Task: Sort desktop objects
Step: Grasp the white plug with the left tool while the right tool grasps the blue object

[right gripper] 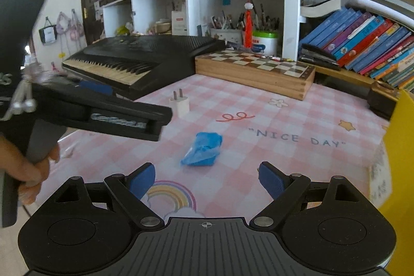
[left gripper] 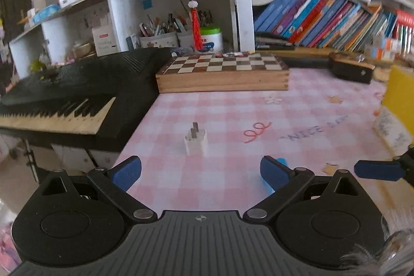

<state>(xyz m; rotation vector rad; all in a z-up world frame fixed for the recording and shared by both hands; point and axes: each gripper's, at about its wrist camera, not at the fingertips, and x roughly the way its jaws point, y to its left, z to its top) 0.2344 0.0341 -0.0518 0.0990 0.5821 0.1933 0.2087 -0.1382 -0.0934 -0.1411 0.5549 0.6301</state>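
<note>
Left gripper (left gripper: 200,173) spread, empty | charger (left gripper: 196,142) ahead between your jaws: light, rigid, pinch its flat sides | right gripper (right gripper: 207,179) spread; soft blue wad (right gripper: 203,149) ahead.

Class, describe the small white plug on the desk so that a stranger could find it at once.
Start at the black keyboard on the pink checked tablecloth. Just off its near corner stands the white charger plug, its prongs pointing up. The nearby blue crumpled bag lies flat and soft; the plug is boxy and upright.
</note>
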